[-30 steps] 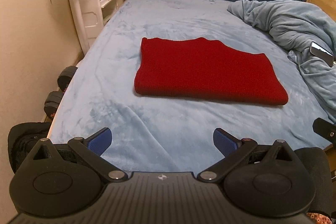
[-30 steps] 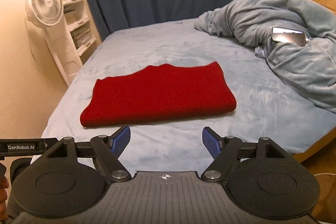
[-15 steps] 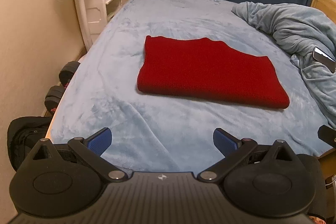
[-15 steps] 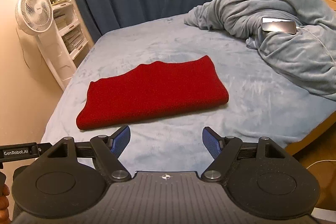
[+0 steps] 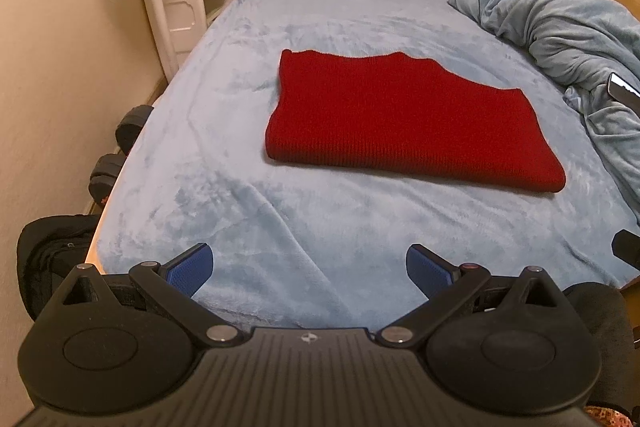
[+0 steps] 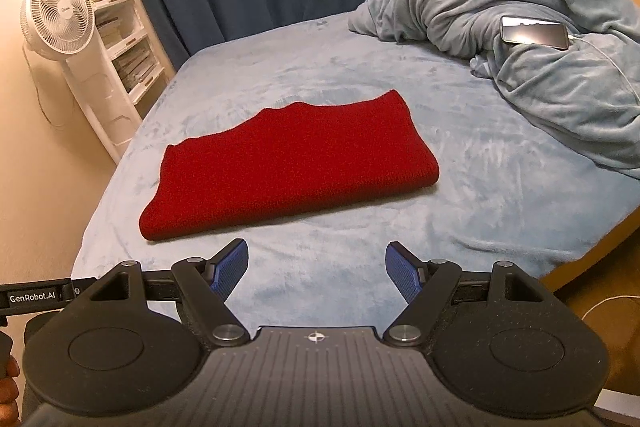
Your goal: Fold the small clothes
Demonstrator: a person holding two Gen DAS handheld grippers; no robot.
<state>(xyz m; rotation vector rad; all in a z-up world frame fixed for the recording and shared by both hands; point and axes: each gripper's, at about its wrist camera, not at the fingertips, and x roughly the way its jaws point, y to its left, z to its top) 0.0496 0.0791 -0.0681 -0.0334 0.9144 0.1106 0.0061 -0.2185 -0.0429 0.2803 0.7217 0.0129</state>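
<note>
Red knit sweater (image 5: 404, 125) lying flat near the middle of the bed's pale blue fleece sheet (image 5: 248, 211), already doubled into a thick oblong with a rounded fold along the near edge and an uneven, stepped far edge. Left gripper (image 5: 308, 269) poised above the near end of the bed, blue pads spread wide, holding nothing, well short of the sweater. Right gripper (image 6: 316, 273) likewise gaping and empty, near the sweater's near-left corner but not touching it.

Judged as a pause between folds or close to the finish: bulk of the folding done, neither tool engaged with cloth. If one more fold is wanted, next move likely calls for bringing both grippers down onto one short end, pinching all layers together at the two corners, then lifting and carrying that end across to the other. Thick knit apt to spring open, so a deep bite needed. Crumpled grey-blue blanket (image 6: 532, 39) and smartphone (image 6: 534, 31) on it well apart on the right; white fan (image 6: 60, 19) beside the bed on the left.
</note>
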